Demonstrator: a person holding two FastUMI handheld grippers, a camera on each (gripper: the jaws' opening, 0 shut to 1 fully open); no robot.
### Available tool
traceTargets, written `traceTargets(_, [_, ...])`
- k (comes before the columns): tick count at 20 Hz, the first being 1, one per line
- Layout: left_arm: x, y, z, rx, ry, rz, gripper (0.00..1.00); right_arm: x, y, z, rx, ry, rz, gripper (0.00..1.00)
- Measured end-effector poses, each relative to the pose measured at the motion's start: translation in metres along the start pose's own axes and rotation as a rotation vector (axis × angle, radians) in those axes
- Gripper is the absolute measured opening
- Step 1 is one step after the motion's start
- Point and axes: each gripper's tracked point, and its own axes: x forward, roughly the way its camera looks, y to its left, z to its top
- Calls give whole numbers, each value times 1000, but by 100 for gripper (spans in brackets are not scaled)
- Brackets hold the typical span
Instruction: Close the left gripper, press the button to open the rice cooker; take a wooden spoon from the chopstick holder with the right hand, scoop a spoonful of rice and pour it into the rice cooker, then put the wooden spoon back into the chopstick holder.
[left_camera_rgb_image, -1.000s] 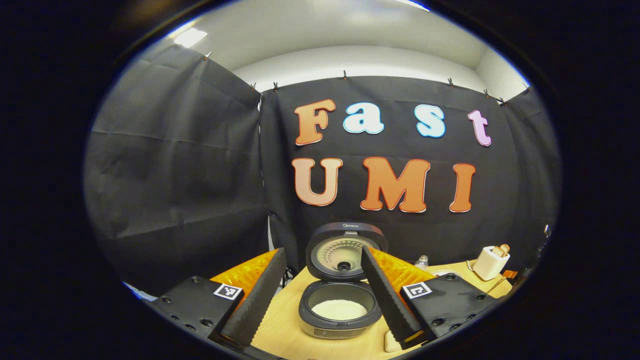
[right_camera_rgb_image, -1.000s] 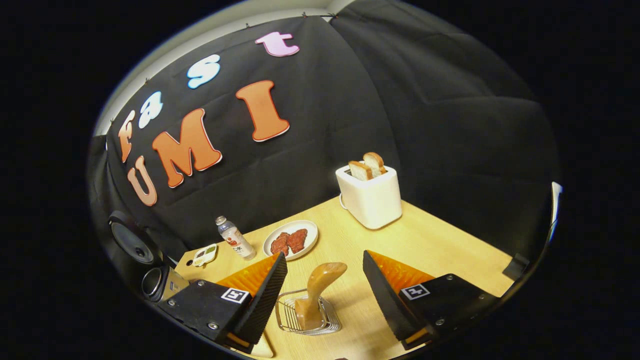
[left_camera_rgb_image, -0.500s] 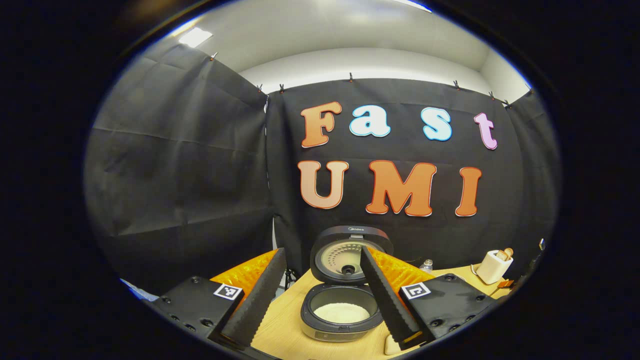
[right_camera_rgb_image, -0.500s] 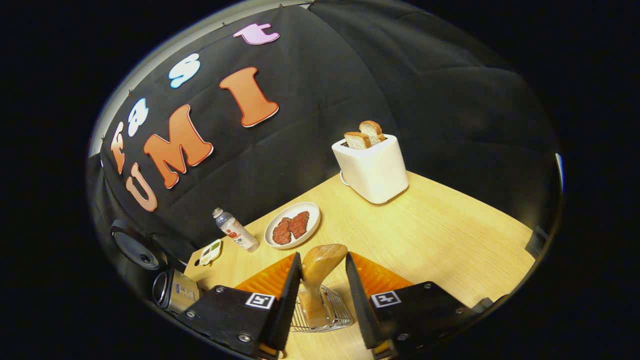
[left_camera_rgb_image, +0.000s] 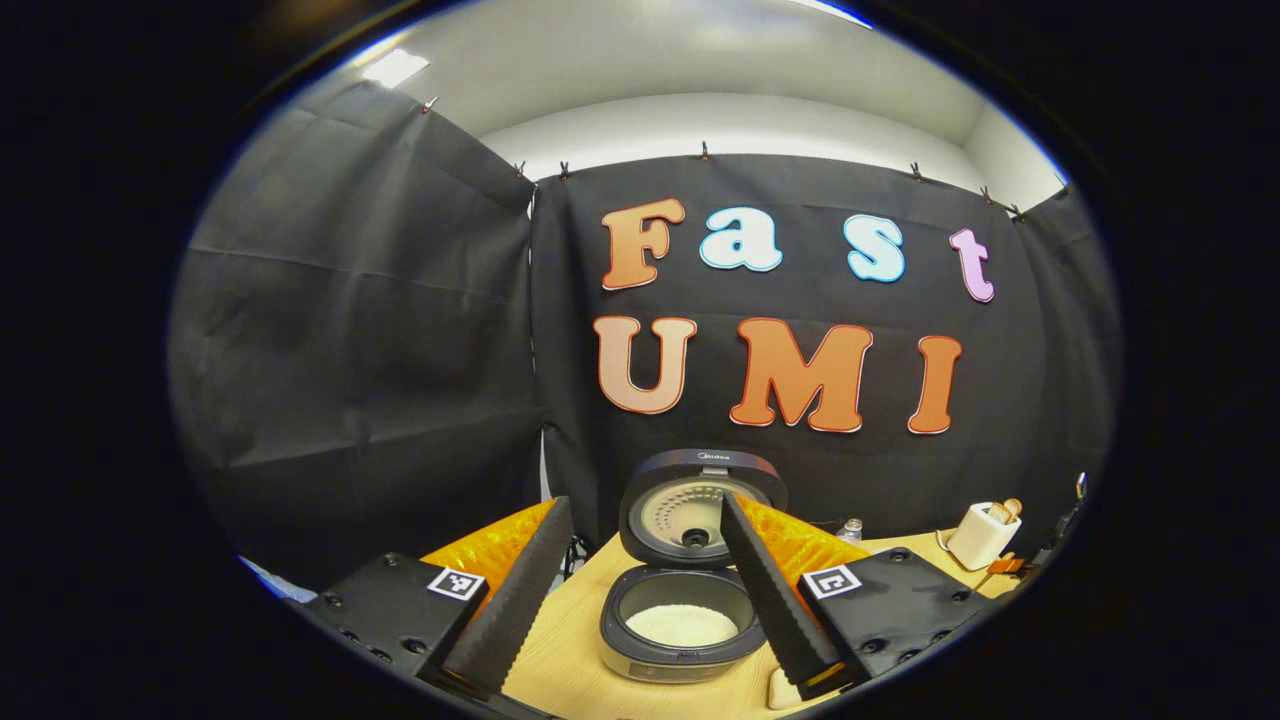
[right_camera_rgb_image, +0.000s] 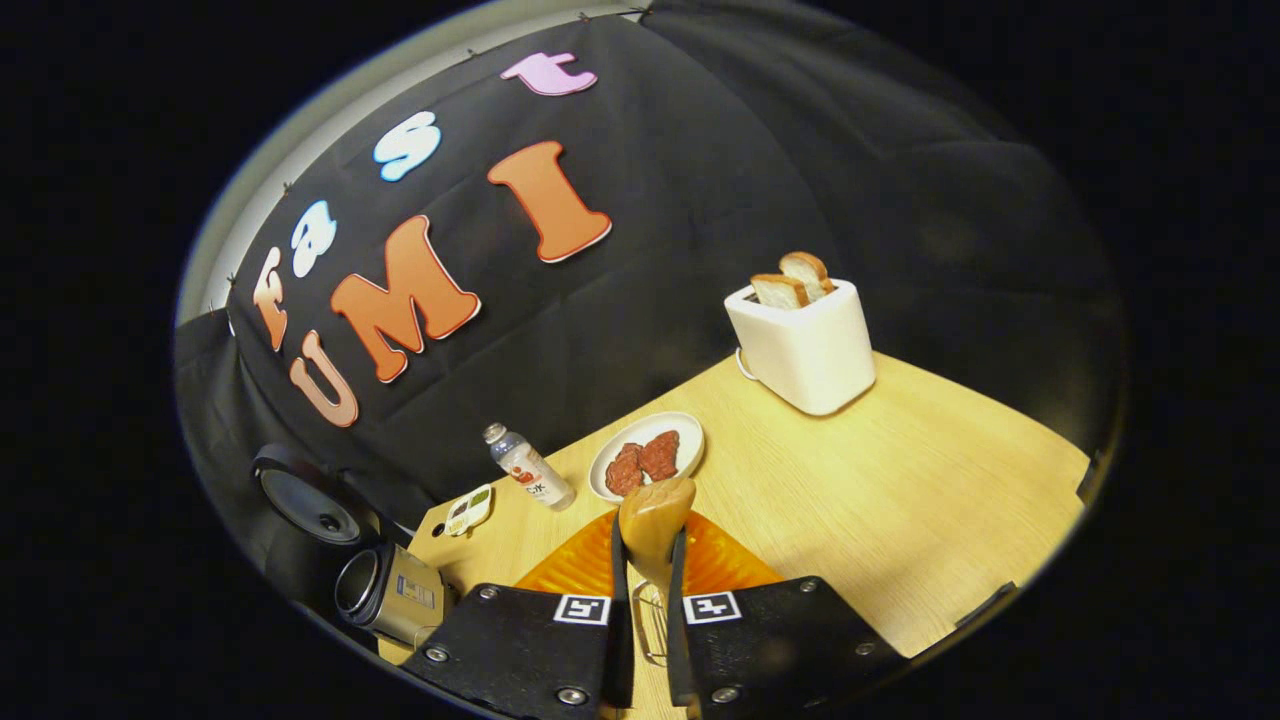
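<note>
Jaws, right: right gripper (right_camera_rgb_image: 648, 560) drawn narrow, both fingers (right_camera_rgb_image: 617, 610) pressing the spoon (right_camera_rgb_image: 655, 520) from either side.
Jaws, left: left gripper (left_camera_rgb_image: 640, 590) spread wide, holding nothing, hovering in front of the cooker (left_camera_rgb_image: 683, 625).
Spoon, place: handle clamped between the right jaws; rounded end stands clear above the fingertips, in front of the plate (right_camera_rgb_image: 690, 440) as seen in the right gripper view.
Spoon, axis: long axis near upright, running along the fingers; top leans slightly to the right; lower end goes down into the holder (right_camera_rgb_image: 650, 620) and is hidden by the fingers.
Holder: wire basket on the table (right_camera_rgb_image: 900, 480), a few wires visible in the slit between the right jaws.
Cooker: lid (left_camera_rgb_image: 700, 495) raised upright at the back, pot open with white rice (left_camera_rgb_image: 680, 625) inside; framed between the left jaws, not touching them.
Other items: toaster (right_camera_rgb_image: 805, 345) with two bread slices at the far table edge; plate with two dark red pieces; small bottle (right_camera_rgb_image: 525, 465) beside the plate; small flat packet (right_camera_rgb_image: 468, 508) near the bottle.
Change, right: a second ago the jaws stood wide on either side of the spoon, untouched; half a second ago they were half closed; now shut on the handle.
Change, left: same spread and much the same station before the open cooker throughout.
</note>
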Motion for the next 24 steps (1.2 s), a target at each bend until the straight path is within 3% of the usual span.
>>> traceTargets(5, [23, 12, -3, 11, 4, -73, 99, -39, 46, 46, -132, -146, -13, 12])
traceTargets(10, [49, 26, -3, 1, 11, -137, 100, -86, 127, 51, -160, -212, 90, 12])
traceTargets(16, [78, 32, 5, -15, -12, -200, 100, -112, 203, -1, -229, -190, 209, 12])
traceTargets(24, [88, 49, -10, 0, 21, -203, 100, -82, 196, -102, -415, -41, 169, 12])
